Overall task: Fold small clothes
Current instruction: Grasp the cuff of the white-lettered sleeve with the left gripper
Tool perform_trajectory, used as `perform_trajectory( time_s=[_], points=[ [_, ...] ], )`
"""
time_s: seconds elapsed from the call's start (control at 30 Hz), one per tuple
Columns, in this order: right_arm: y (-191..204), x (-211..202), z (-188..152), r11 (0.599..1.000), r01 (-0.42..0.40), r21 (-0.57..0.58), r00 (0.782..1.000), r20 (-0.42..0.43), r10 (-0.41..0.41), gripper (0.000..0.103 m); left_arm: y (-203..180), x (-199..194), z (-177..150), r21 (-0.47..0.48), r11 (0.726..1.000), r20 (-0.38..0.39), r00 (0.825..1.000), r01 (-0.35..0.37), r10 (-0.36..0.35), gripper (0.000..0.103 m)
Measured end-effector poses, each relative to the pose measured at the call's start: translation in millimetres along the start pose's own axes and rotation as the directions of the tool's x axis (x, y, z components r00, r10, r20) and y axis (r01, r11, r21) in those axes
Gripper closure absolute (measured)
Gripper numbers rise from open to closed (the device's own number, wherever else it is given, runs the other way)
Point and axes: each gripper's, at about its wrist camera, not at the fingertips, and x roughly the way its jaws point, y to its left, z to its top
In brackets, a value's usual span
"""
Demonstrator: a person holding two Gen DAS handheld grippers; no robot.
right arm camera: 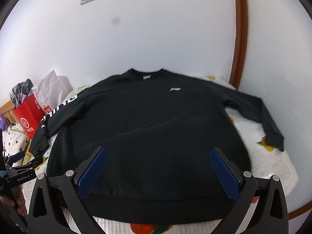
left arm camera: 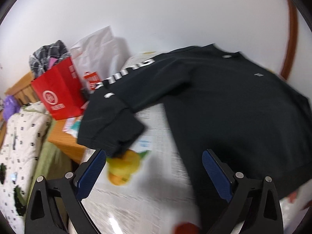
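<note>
A black long-sleeved sweatshirt [right arm camera: 156,128] lies spread flat, front up, on a table covered with a fruit-print cloth [right arm camera: 273,167]. Its left sleeve with white lettering [left arm camera: 124,76] runs to the table's left edge, and its cuff [left arm camera: 111,134] lies just in front of my left gripper [left arm camera: 154,163], which is open and empty. My right gripper [right arm camera: 158,159] is open and empty above the sweatshirt's lower part near the hem. The right sleeve [right arm camera: 259,115] lies stretched out to the right. The left gripper also shows in the right wrist view [right arm camera: 29,163] at the far left.
A red paper bag [left arm camera: 58,93] with checked clothes in it and a white plastic bag [left arm camera: 97,54] stand on a wooden surface to the left. A patterned quilt [left arm camera: 21,140] lies lower left. A white wall stands behind, with a brown door frame [right arm camera: 241,35] at right.
</note>
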Motion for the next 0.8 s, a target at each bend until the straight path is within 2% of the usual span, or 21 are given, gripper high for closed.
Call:
perform_trajectory(
  time_s=[0.07, 0.17, 0.33, 0.4, 0.57, 0.6, 0.63, 0.7, 0.77, 0.8],
  points=[
    [5, 11, -1, 1.000, 0.004, -0.020, 1.000, -0.020, -0.004, 0.000, 10, 14, 3, -0.008, 1.000, -0.009, 1.000, -0.006, 0.006, 0.009],
    [13, 24, -3, 0.998, 0.029, -0.058, 0.999, -0.034, -0.031, 0.000, 27, 29, 6, -0.039, 0.998, 0.021, 0.999, 0.040, -0.039, 0.009],
    [14, 51, -4, 0.998, 0.039, -0.055, 0.997, -0.069, -0.042, 0.000, 37, 60, 12, -0.046, 0.997, -0.001, 0.998, 0.056, -0.056, 0.009],
    [14, 59, -4, 0.998, 0.038, -0.054, 0.995, -0.086, -0.043, 0.000, 36, 70, 13, -0.037, 0.999, -0.018, 0.999, 0.034, -0.035, 0.010],
    [18, 81, -2, 0.997, 0.036, -0.062, 0.992, -0.121, -0.043, 0.000, 30, 88, 16, 0.005, 1.000, -0.057, 0.998, -0.006, 0.006, 0.021],
    [18, 86, -2, 0.998, 0.033, -0.062, 0.991, -0.129, -0.041, 0.000, 29, 88, 18, 0.009, 1.000, -0.052, 0.999, -0.012, 0.012, 0.026],
    [18, 88, -2, 0.998, 0.031, -0.061, 0.990, -0.134, -0.039, 0.000, 29, 89, 19, 0.009, 1.000, -0.050, 0.999, -0.016, 0.016, 0.039],
    [17, 93, -2, 0.998, 0.026, -0.058, 0.989, -0.143, -0.034, 0.000, 30, 92, 22, -0.003, 1.000, -0.051, 0.998, -0.022, 0.022, 0.052],
    [16, 95, -2, 0.998, 0.024, -0.055, 0.989, -0.147, -0.032, 0.000, 30, 92, 25, -0.009, 0.998, -0.050, 0.997, -0.057, 0.056, 0.079],
    [14, 96, -2, 0.998, 0.023, -0.056, 0.989, -0.145, -0.031, 0.000, 30, 92, 26, -0.005, 0.997, -0.053, 0.996, -0.076, 0.076, 0.082]
  ],
)
